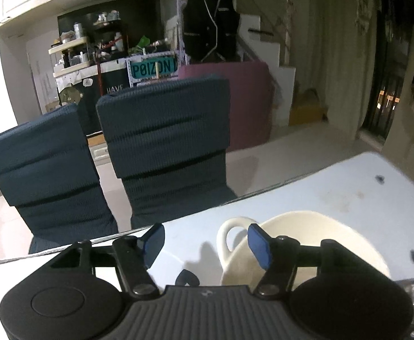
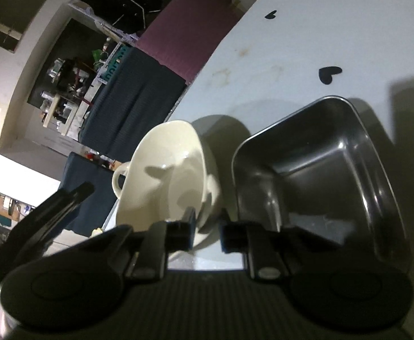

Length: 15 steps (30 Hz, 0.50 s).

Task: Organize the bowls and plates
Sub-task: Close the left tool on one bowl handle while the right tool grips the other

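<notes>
Behind the blue chairs (image 1: 161, 141) I'm reading "POIZON" on a teal sign (image 1: 151, 69), while my right gripper (image 2: 207, 233) is clenching the cream bowl's (image 2: 164, 175) rim and my left gripper (image 1: 204, 245) is straddling its handle (image 1: 232, 232), jaws apart.

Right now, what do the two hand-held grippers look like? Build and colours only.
Both match: matte black body with a ribbed grey centre plate, a round black disc on each side, and black linkage arms with silver pivot screws. The left hand-held gripper has blue finger pads. The right hand-held gripper looks darker in shadow. No cables or sleeves visible.
</notes>
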Motion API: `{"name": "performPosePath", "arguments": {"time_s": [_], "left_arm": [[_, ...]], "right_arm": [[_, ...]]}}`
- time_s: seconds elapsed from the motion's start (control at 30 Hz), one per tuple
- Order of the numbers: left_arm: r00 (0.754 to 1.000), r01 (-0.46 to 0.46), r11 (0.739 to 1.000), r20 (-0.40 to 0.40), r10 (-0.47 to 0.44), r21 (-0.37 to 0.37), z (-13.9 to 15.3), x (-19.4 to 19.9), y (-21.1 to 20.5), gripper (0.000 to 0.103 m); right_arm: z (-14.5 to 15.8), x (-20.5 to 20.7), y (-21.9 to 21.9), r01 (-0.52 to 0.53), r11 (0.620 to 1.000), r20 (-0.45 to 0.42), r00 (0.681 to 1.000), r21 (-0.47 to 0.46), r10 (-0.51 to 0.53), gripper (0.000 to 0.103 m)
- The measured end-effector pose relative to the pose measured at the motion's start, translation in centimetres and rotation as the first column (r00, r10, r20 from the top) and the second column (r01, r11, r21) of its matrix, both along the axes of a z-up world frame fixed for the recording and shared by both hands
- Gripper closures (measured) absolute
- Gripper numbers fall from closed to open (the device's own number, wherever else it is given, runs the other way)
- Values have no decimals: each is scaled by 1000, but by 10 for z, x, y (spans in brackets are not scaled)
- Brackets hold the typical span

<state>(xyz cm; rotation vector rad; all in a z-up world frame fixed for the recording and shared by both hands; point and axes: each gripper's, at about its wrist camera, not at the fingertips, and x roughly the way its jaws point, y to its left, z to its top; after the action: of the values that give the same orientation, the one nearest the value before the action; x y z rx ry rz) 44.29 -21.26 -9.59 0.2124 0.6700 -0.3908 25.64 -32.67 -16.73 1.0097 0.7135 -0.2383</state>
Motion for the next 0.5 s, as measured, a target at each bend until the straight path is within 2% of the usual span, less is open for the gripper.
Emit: {"name": "performPosePath", "arguments": {"time_s": [0.13, 0.23, 0.4, 0.5], "left_arm": [[1000, -17, 997, -14, 18, 74, -14, 13, -10, 39], [999, -34, 995, -21, 36, 93, -20, 22, -11, 40], [998, -46, 995, -26, 48, 85, -19, 24, -5, 39], [997, -64, 995, -32, 66, 76, -19, 22, 6, 39]], "right_arm": [[2, 0, -5, -16, 1000, -9, 1000, 23, 16, 83], [4, 2, -5, -41, 999, -12, 999, -3, 41, 83], [6, 5, -5, -57, 998, -19, 998, -19, 56, 82], [8, 9, -4, -72, 995, -13, 997, -64, 72, 82]]}}
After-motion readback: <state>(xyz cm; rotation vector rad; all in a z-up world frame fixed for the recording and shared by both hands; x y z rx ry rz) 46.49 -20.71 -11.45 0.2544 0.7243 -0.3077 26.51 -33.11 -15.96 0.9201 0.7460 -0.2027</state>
